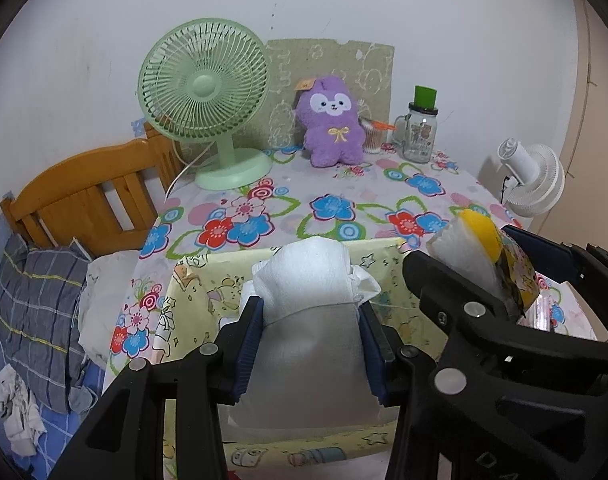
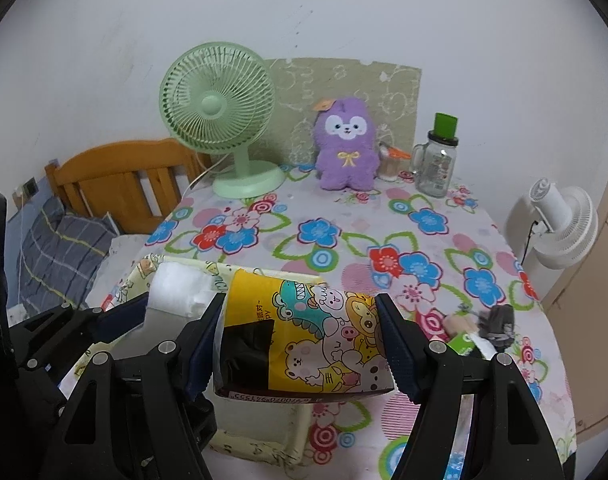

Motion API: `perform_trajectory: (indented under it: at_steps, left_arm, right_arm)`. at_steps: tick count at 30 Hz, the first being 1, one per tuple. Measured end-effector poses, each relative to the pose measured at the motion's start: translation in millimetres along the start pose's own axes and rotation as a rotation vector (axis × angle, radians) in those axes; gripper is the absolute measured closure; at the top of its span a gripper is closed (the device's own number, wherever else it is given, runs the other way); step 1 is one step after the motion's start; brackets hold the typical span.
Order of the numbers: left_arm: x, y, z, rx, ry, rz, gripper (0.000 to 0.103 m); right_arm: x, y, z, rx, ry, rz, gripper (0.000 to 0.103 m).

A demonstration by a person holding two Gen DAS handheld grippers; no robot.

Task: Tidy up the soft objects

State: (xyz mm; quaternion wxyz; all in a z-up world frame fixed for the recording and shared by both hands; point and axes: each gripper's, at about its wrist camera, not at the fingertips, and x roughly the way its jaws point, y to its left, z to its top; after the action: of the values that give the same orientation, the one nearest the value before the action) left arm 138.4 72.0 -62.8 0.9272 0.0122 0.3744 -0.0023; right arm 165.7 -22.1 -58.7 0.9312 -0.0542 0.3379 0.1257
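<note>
My left gripper is shut on a white-and-grey soft pack, squeezed between its blue pads. It hangs over a pale yellow cartoon-print fabric box at the table's near edge. My right gripper is shut on a yellow tissue pack with cartoon animals, held beside the white pack over the box's right side. In the left wrist view the right gripper shows at the right with the yellow pack. A purple plush toy sits upright at the back of the table.
A green desk fan and a glass jar with a green lid stand at the back on the flowered tablecloth. A white fan stands right of the table. A wooden bed frame and a plaid pillow lie left. Small items sit near the table's right edge.
</note>
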Motion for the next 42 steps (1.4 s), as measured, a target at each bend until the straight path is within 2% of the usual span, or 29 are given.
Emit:
perform_trajectory:
  at_steps: [9, 12, 16, 20, 23, 29, 42]
  left_arm:
    - [26.4, 19.2, -0.9, -0.019, 0.07, -0.01, 0.051]
    - [34.7, 22.4, -1.2, -0.022, 0.094, -0.008, 0.049]
    - [39.7, 26.3, -1.8, -0.028, 0.095, 0.0, 0.035]
    - [36.1, 29.5, -2.7, -0.032, 0.064, 0.006, 0.02]
    - [34.7, 34.2, -3.6, -0.045, 0.057, 0.007, 0.015]
    - [31.1, 38.7, -5.8, -0.048, 0.04, 0.032, 0.014]
    - [11.4, 30.1, -11.2, -0.06, 0.017, 0.043, 0.009]
  right_arm:
    - [36.3, 13.9, 1.6, 0.002, 0.079, 0.075, 0.029]
    - [45.3, 20.5, 2.9, -0.019, 0.082, 0.056, 0.029]
    - [51.5, 27.7, 5.3, -0.055, 0.074, 0.027, 0.028]
    - [56.0, 32.0, 6.9, -0.062, 0.085, 0.046, 0.025]
    - [58.4, 35.4, 8.4, -0.067, 0.088, 0.06, 0.022]
    - [52.0, 42.8, 8.9, -0.092, 0.051, 0.024, 0.008]
    - [30.5, 35.8, 3.1, -0.06, 0.048, 0.026, 0.006]
